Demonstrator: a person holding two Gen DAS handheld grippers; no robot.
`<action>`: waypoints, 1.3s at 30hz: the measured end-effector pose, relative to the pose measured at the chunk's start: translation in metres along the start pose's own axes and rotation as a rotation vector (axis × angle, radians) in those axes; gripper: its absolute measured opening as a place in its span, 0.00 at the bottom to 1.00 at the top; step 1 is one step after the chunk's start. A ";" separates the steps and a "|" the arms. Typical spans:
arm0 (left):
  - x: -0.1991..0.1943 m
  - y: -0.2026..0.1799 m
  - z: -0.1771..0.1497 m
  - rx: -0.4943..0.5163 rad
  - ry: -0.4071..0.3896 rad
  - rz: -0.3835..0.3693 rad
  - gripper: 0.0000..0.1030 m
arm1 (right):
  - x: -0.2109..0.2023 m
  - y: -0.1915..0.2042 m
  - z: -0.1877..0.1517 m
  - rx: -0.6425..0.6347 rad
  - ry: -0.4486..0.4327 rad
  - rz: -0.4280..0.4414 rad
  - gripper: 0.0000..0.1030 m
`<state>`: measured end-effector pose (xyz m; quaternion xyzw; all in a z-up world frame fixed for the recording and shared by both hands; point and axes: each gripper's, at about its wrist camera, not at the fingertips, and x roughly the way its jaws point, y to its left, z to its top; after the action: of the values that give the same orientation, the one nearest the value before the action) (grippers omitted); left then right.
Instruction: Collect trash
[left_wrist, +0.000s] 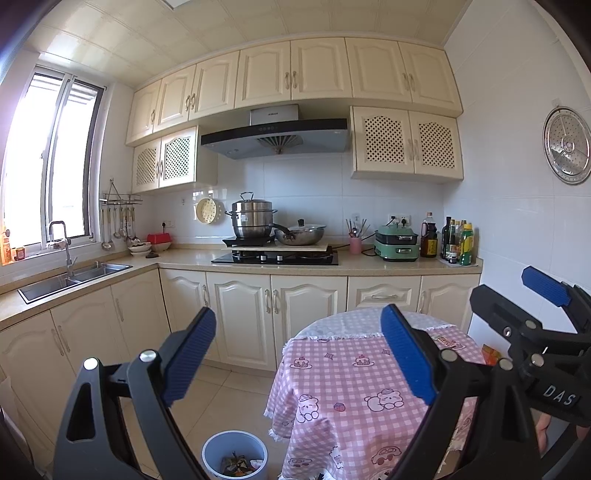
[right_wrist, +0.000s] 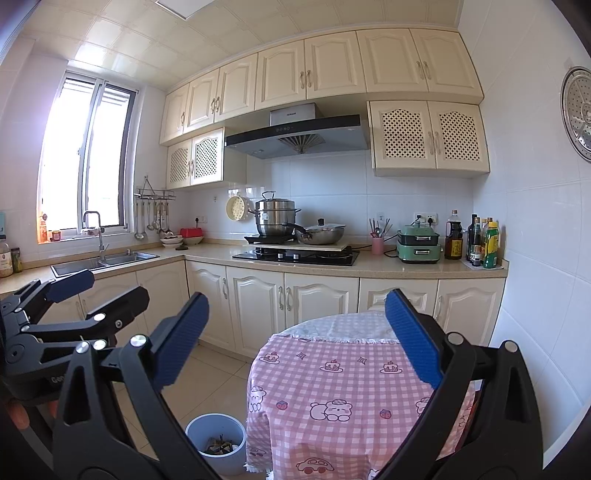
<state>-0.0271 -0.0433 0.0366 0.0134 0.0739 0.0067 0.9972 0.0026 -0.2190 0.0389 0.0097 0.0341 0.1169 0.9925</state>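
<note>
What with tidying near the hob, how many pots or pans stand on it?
2. A tall lidded steel steamer pot stands on the left of the hob, and a lidded wok stands just right of it. Something small behind the steamer could be hidden.

My left gripper (left_wrist: 298, 358) is a black plastic frame whose two long fingers carry ribbed blue pads (left_wrist: 406, 356) on their inner faces. Round silver screw heads (left_wrist: 148, 356) mark the linkage joints, and each arm of the frame has a triangular cut-out near its base. My right gripper (right_wrist: 297, 334) is built the same way: black arms, ribbed blue pads (right_wrist: 413, 338), silver screws (right_wrist: 138, 340). White letters reading "DAS" (left_wrist: 558, 394) are stamped on its body, seen from the left wrist view.
</note>
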 end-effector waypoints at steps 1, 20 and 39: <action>0.000 0.000 0.000 0.000 0.001 -0.001 0.86 | 0.000 0.000 0.000 0.000 0.000 -0.001 0.92; 0.001 0.002 -0.002 0.000 0.007 0.000 0.86 | 0.000 -0.001 -0.001 0.000 0.006 0.002 0.92; 0.000 0.009 -0.009 -0.003 0.019 0.000 0.86 | 0.002 -0.001 -0.003 0.000 0.010 0.004 0.92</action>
<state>-0.0288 -0.0345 0.0281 0.0119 0.0831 0.0071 0.9964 0.0044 -0.2196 0.0357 0.0092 0.0388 0.1192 0.9921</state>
